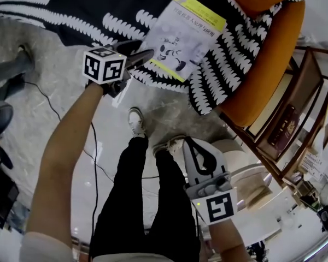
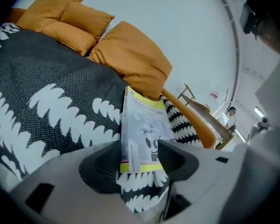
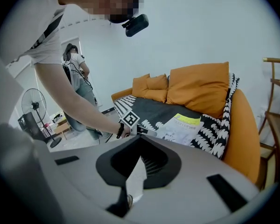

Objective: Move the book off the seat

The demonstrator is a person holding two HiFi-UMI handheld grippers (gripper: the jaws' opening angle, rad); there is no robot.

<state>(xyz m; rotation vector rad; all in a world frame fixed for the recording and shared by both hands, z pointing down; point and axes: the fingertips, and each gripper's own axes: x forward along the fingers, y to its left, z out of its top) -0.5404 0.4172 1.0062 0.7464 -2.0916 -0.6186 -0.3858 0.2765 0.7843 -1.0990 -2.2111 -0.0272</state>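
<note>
My L gripper (image 2: pixel 140 161) is spread wide, book (image 2: pixel 142 127) dead ahead, near edge btwn the jaws, long axis running away from me. R gripper (image 1: pixel 190 144) is pressed together, empty, well back.

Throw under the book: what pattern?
The throw is black with white leafy marks; best in left gripper view.

Wears a white short-sleeved top (image 3: pixel 46 31), black trousers (image 1: pixel 136 201), pale sneakers (image 1: pixel 135 121) and a black head camera (image 3: pixel 136 24).
</note>
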